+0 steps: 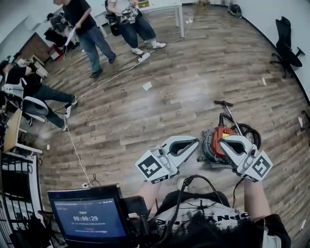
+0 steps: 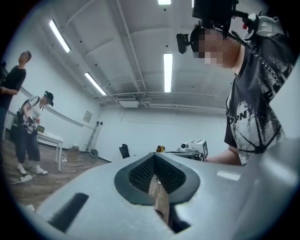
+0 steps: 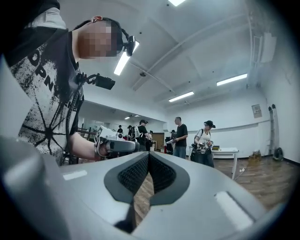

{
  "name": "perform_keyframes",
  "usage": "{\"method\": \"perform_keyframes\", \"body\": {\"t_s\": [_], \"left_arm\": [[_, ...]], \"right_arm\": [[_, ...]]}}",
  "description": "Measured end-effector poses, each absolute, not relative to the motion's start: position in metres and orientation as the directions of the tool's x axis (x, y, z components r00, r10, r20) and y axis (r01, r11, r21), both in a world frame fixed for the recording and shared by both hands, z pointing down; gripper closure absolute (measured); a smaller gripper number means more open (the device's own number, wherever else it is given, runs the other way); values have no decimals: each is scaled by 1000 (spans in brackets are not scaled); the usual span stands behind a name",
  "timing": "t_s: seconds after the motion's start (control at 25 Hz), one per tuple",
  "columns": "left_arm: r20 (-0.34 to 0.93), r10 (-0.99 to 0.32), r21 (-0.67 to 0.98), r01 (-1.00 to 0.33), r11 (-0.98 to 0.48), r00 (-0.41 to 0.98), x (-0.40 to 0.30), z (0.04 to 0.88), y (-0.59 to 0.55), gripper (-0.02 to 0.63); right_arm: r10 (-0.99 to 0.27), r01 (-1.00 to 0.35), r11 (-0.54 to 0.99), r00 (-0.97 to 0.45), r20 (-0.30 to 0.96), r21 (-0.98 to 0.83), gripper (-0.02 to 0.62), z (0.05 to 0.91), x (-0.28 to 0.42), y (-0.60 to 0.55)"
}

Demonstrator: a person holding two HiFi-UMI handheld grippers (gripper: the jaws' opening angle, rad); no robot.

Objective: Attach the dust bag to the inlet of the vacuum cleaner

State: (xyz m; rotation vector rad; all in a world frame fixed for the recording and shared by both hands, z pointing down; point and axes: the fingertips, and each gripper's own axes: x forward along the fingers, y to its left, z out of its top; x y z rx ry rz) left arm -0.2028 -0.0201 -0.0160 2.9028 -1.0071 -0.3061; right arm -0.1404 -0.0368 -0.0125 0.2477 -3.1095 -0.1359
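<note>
In the head view the vacuum cleaner point(image 1: 214, 140), red-bodied with a black hose and a thin handle, stands on the wood floor below my hands. No dust bag shows in any view. My left gripper point(image 1: 194, 141) and right gripper point(image 1: 223, 141) are held up in front of my chest, tips turned toward each other above the vacuum. Both are shut with nothing between the pads. The left gripper view shows its shut jaws point(image 2: 154, 157) facing the other gripper point(image 2: 195, 147). The right gripper view shows its shut jaws point(image 3: 147, 157) facing the left gripper point(image 3: 114, 143).
Two people stand by a white table point(image 1: 164, 7) at the far end, and another sits at the left. A white cable point(image 1: 104, 82) runs across the floor. A black office chair point(image 1: 286, 46) stands at the right. A monitor point(image 1: 87, 218) sits close at the lower left.
</note>
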Motion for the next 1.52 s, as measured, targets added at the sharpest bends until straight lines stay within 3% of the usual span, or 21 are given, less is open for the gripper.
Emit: {"method": "perform_keyframes", "body": {"t_s": [0.4, 0.64, 0.92, 1.52], "left_arm": [[-115, -730, 66, -728, -682, 674, -192, -31, -30, 603], [-97, -800, 79, -797, -599, 592, -162, -36, -50, 603], [-73, -822, 98, -816, -570, 565, -114, -30, -55, 604], [-48, -817, 57, -815, -577, 575, -83, -32, -52, 603]], "right_arm": [[-88, -91, 990, -996, -30, 111, 589, -35, -135, -49], [-65, -61, 989, -998, 26, 137, 589, -32, -100, -72], [-63, -58, 991, -997, 41, 119, 589, -27, -62, -81], [-84, -77, 990, -995, 52, 121, 589, -18, -37, -81]]}}
